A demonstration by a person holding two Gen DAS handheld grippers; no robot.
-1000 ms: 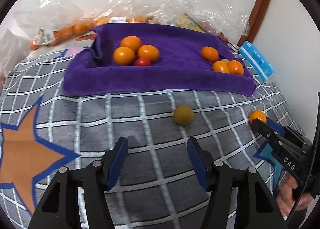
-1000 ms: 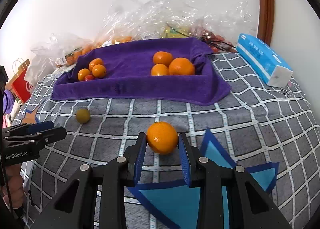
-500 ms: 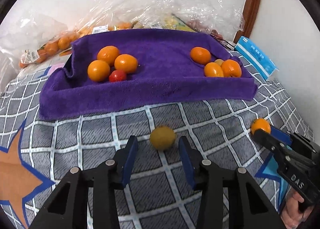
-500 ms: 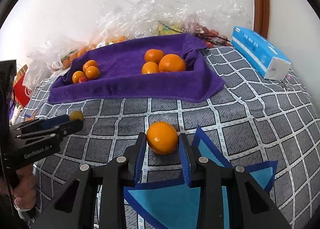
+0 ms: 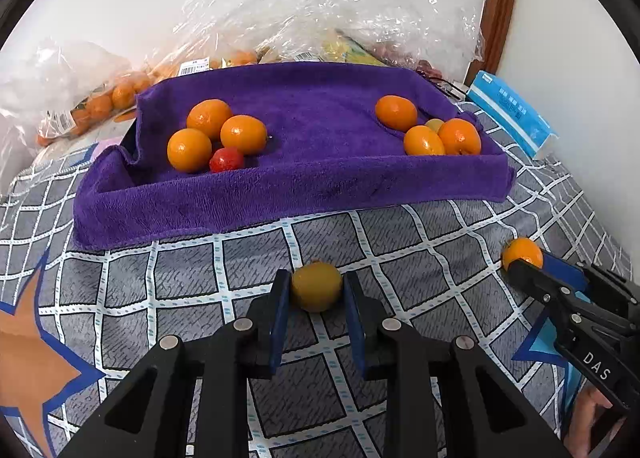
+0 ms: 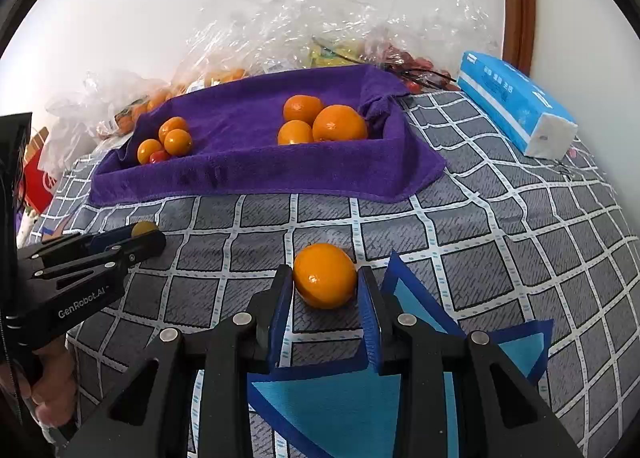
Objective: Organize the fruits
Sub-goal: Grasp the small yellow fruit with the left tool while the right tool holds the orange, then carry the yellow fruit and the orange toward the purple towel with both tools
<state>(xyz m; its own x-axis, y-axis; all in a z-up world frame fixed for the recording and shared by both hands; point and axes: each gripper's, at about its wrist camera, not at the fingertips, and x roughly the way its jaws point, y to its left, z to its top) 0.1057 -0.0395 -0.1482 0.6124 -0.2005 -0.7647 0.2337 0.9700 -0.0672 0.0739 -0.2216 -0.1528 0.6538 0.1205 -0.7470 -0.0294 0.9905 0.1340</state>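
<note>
A: Biggest first?
B: Checked bedspread (image 5: 400, 254), purple towel tray (image 5: 304, 177) upper centre, oranges at both ends.
A: Grippers?
B: Left gripper (image 5: 316, 292) lower centre, pads against yellowish fruit (image 5: 316, 286). Right gripper (image 6: 325, 284) lower centre, jaws hugging orange (image 6: 325, 276); can't tell if actually clamped.

Bright, even light, soft shadows, glare on the plastic bags (image 5: 280, 17), strong fisheye bending with black corners.
</note>
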